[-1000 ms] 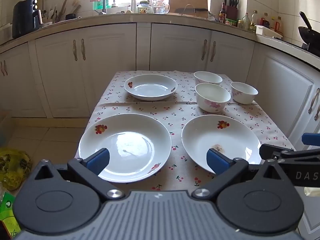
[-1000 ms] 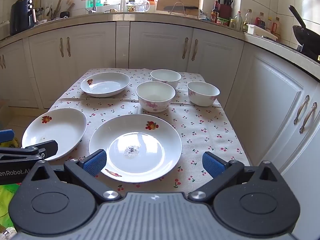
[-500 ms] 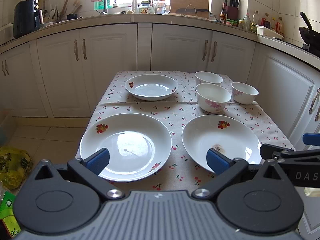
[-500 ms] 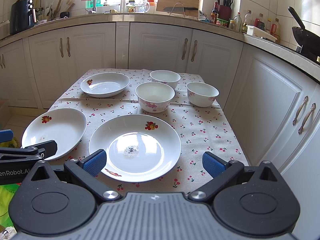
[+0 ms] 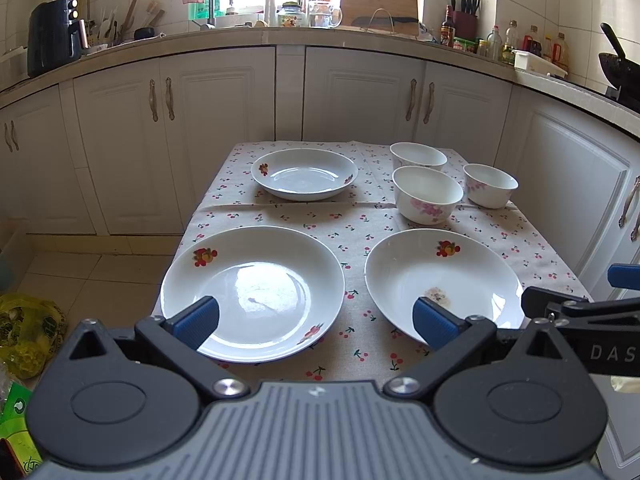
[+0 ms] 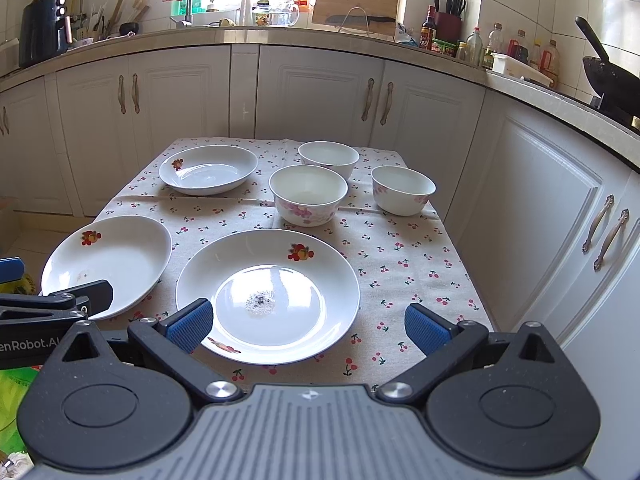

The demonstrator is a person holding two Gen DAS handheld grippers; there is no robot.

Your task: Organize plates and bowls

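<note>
A small table with a cherry-print cloth (image 5: 360,220) holds three white plates and three white bowls. The near-left plate (image 5: 253,292) lies under my left gripper (image 5: 316,322), which is open and empty above the table's near edge. The near-right plate (image 6: 267,294) lies under my right gripper (image 6: 308,326), also open and empty. A smaller deep plate (image 5: 305,174) sits at the far left. Three bowls stand at the far right: a middle one (image 6: 308,194), a far one (image 6: 329,158) and a right one (image 6: 402,189).
White kitchen cabinets (image 5: 360,100) close in behind and to the right of the table (image 6: 540,208). The counter (image 5: 280,38) carries a sink, bottles and a wok. Bags lie on the tiled floor at the left (image 5: 28,324).
Both grippers have drifted very slightly; the view shifted a little. Nothing on the table has moved.
</note>
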